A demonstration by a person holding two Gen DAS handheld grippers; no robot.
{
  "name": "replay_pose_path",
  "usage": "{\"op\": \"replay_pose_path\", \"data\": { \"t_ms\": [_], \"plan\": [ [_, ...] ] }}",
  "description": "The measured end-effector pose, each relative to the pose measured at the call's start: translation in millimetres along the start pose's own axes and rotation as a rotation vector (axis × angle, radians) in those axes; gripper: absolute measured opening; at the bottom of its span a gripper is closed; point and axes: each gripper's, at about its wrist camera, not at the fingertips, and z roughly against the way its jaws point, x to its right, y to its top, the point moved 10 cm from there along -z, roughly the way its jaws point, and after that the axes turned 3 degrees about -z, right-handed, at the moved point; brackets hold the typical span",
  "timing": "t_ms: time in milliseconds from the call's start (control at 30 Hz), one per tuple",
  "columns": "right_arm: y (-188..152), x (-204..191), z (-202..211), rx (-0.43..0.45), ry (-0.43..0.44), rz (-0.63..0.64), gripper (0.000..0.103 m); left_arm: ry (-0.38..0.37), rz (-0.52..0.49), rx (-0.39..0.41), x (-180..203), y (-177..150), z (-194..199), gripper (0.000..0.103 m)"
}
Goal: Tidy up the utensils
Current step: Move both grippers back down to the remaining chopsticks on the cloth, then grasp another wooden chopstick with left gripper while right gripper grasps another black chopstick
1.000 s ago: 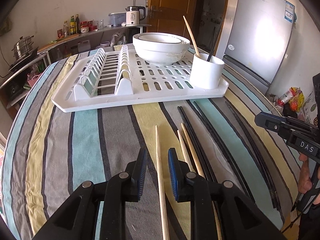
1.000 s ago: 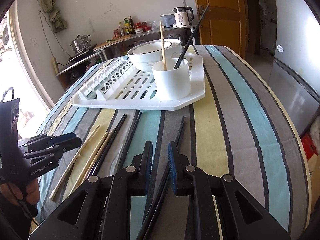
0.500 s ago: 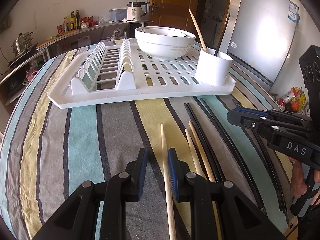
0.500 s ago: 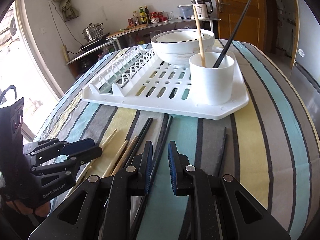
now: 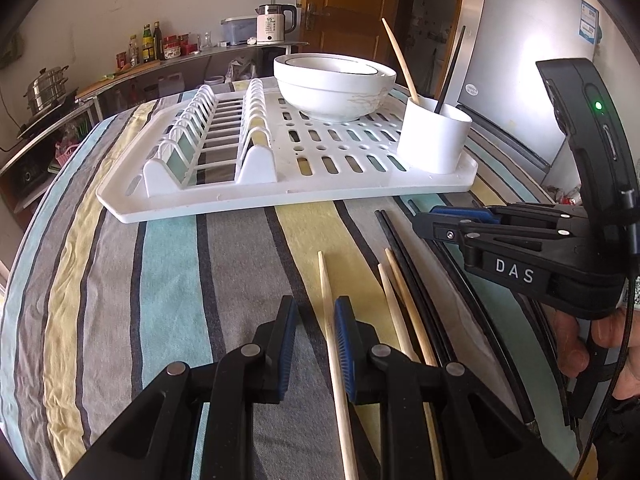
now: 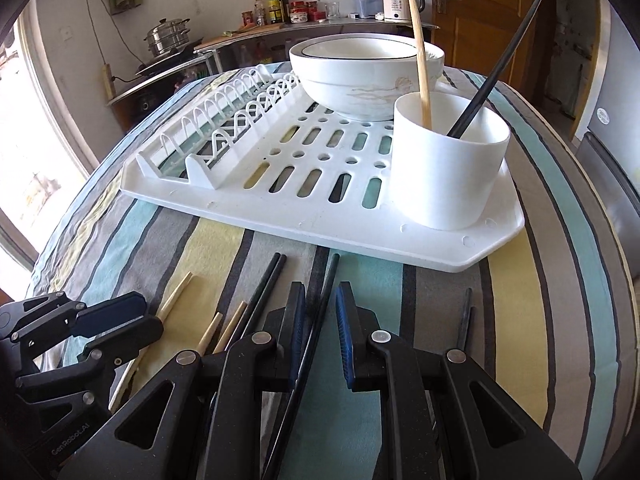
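Left gripper (image 5: 316, 334): jaws narrow but not closed, straddling a wooden chopstick (image 5: 335, 364) on the striped tablecloth (image 5: 168, 280). Stick sits hard against the right pad, clear gap on the left pad side, so I'd call it not gripped yet. Its long axis runs straight along the fingers, tip pointing at the white drying rack (image 5: 224, 200)

Right gripper (image 6: 320, 338): same story, narrow gap, a black chopstick (image 6: 316, 328) lying between the pads, axis along the fingers, leaning toward the left pad. Can't tell if it touches either pad

Target looks like the white cup (image 6: 448, 172) at the rack's near-right corner; it already has one wooden and one black stick standing in it. Cup is nearly dead ahead of the right gripper, ahead and off to the right for the left one, so the right is nearer

More wooden (image 5: 400, 312) and black (image 6: 260, 296) sticks lie loose between the two grippers, all roughly parallel, pointing at the rack

Next, likely: close on each stick, lift, tip upright, drop in cup
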Motion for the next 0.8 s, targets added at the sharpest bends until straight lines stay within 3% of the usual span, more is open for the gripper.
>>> {"op": "replay_pose_path", "data": {
  "t_ms": [133, 267, 467, 800],
  "plan": [
    [2.0, -1.8, -1.9, -0.005, -0.023, 0.019, 0.013, 0.04, -0.046, -0.01, 3.6, 1.9, -3.5, 0.018],
    [2.3, -2.2, -1.7, -0.009, -0.02, 0.019, 0.006, 0.05, -0.059, -0.019, 4.6, 4.8, -6.5, 0.007],
    [2.3, -3.6, 10.6, 0.019, 0.023, 0.0, 0.006, 0.01, -0.022, -0.027, 4.5, 5.8, -6.2, 0.005],
    [15.3, -5.0, 71.1, 0.152, 0.087, -0.02, 0.005, -0.032, 0.016, 0.095, 4.0, 33.2, 41.4, 0.005]
  ]
}}
